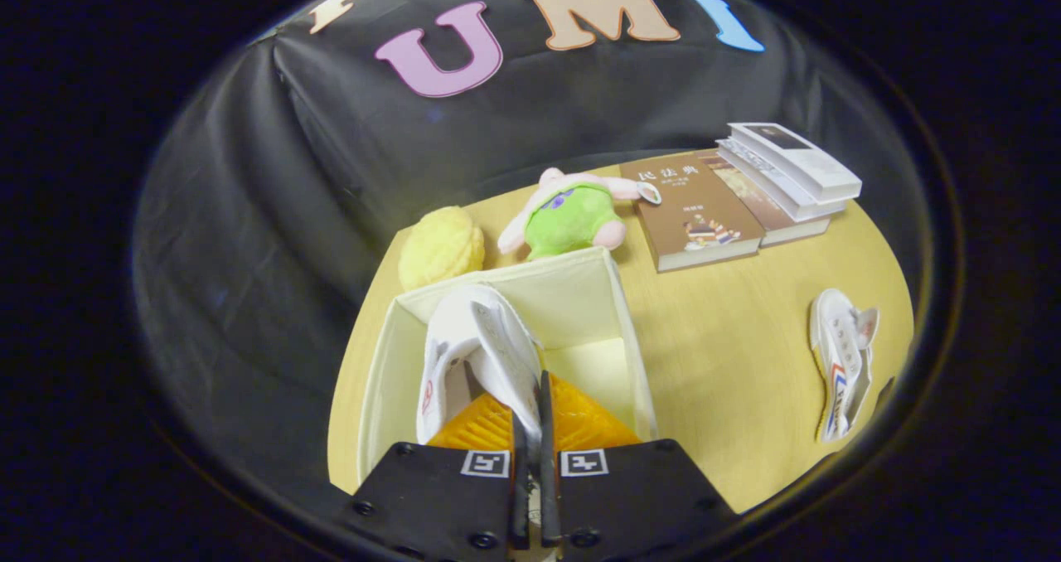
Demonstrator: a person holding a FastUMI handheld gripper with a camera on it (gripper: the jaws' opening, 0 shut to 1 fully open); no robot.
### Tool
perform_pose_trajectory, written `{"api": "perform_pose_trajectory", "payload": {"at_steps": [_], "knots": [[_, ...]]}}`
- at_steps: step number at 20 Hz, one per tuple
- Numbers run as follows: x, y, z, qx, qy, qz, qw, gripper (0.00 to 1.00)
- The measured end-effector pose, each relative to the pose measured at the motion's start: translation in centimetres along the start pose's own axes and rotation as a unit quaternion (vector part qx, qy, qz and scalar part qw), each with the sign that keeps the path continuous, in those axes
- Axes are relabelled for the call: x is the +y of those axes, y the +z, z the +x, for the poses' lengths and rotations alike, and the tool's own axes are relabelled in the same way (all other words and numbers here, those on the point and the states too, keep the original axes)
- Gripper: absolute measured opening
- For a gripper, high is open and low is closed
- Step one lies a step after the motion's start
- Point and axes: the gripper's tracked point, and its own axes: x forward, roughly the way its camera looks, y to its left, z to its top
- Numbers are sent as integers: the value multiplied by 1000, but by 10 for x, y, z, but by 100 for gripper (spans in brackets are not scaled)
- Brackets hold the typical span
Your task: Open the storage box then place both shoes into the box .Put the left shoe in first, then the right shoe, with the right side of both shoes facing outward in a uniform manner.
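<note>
Gripping a white shoe (477, 338) by a thin edge of its upper, the gripper (530, 417) has its two fingers drawn almost together, with only the shoe's fabric pinched between them. The shoe hangs inside the open storage box (630, 338), toward the box's left wall, with its length running away from the fingers and a small red mark showing on its side. The box is a pale fabric one with no lid over it, and its floor shows bare to the right of the shoe. It stands near the left edge of the wooden table (729, 355).

The second shoe (841, 363), white with red and blue stripes, lies on its side near the table's right edge, well apart from the box. Just beyond the box's far wall sit a fuzzy yellow ball (441, 247) and a plush toy (572, 214) in a green outfit, side by side along the table's far edge. To the right of the toy, toward the far right corner, a brown book (700, 214) lies flat, with a stack of books (787, 172) touching its right side.
</note>
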Motion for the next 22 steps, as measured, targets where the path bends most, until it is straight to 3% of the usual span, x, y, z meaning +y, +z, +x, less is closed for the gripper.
{"api": "perform_pose_trajectory", "payload": {"at_steps": [2,7,10,14,22], "knots": [[-3,-2,1,7,-1,-2,1000,9],[-20,-15,8,18,-51,-13,998,9],[-12,-25,11,38,-47,9,998,11],[2,-55,20,85,-38,-12,996,14],[34,-67,9,101,27,-25,994,59]]}}
